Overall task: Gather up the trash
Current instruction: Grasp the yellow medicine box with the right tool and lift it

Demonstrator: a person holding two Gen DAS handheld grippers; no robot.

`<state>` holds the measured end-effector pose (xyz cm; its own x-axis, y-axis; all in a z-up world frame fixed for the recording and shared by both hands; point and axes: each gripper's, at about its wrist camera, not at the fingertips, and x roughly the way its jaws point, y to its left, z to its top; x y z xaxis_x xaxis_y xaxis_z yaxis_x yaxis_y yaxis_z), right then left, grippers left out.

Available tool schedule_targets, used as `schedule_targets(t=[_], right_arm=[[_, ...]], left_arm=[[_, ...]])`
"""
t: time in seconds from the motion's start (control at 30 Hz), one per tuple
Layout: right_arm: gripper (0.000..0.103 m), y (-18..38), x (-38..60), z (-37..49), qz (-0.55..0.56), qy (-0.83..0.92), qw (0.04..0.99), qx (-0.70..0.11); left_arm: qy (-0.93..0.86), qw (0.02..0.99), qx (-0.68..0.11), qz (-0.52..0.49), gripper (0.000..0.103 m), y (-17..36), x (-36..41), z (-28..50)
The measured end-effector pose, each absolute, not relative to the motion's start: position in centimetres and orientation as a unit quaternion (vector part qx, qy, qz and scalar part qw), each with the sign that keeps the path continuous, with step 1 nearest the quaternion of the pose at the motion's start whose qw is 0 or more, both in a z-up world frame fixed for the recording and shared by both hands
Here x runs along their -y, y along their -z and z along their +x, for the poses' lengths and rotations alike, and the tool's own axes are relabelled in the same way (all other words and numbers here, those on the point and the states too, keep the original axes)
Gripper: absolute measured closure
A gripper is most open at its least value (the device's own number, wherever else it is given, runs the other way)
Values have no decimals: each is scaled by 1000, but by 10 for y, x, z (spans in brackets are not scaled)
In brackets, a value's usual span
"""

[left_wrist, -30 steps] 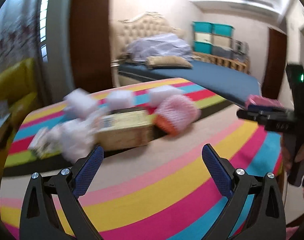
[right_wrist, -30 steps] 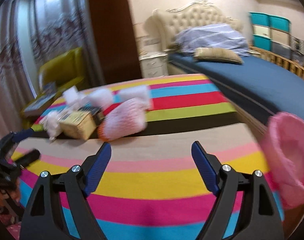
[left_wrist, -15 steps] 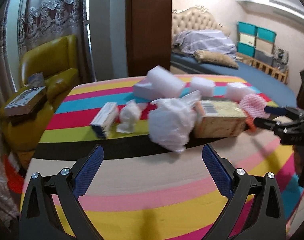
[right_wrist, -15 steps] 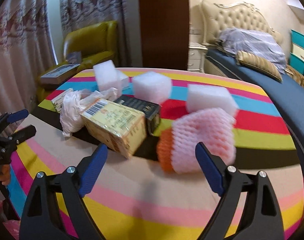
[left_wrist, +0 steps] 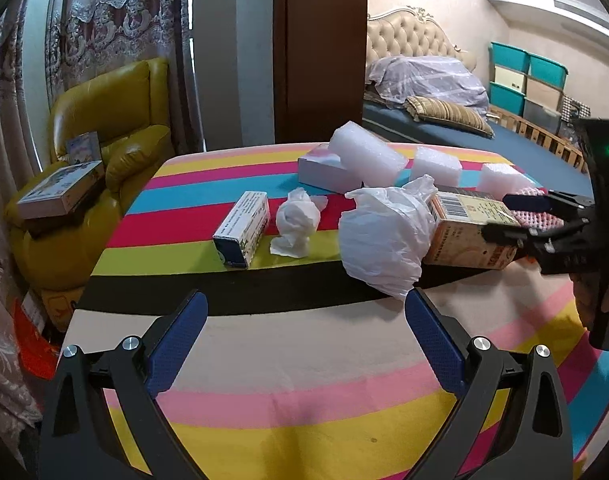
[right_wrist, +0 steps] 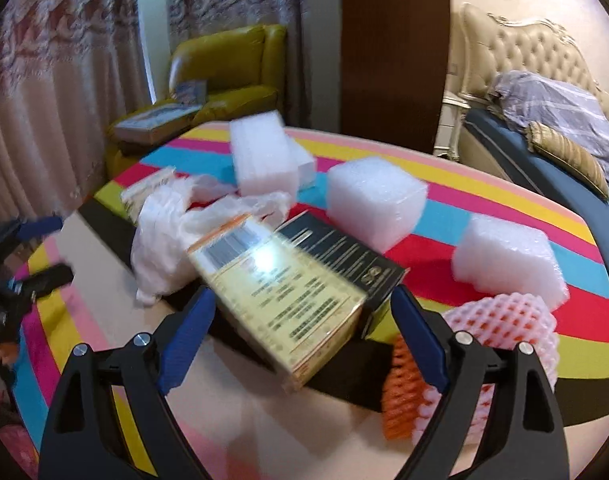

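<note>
- Right gripper [right_wrist: 302,334]: angled downward, jaws wide and just been closing slightly, glossy yellow carton [right_wrist: 280,292] between the tips, unpressed.
- Left gripper [left_wrist: 304,340]: angled downward, wide, empty; crinkled white plastic bag [left_wrist: 384,236] just ahead.

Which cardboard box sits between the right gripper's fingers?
The yellow barcode box, framed by the open right gripper. The black box lies behind it; the blue-ended box lies apart.
</note>
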<state>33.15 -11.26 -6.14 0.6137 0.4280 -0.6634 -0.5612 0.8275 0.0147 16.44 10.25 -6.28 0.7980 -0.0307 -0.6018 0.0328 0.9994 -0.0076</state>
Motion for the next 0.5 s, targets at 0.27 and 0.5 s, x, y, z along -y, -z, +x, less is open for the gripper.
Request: schedule_targets(t=[0.27,0.5], right_arm=[[52,63,102,279,-163,-302,875,-342],[37,56,89,268,-158,-304,875,-342]], left_arm=[[16,944,-328,-29,9,66,-106,171],[10,944,-329,-32,9,66,-109,170]])
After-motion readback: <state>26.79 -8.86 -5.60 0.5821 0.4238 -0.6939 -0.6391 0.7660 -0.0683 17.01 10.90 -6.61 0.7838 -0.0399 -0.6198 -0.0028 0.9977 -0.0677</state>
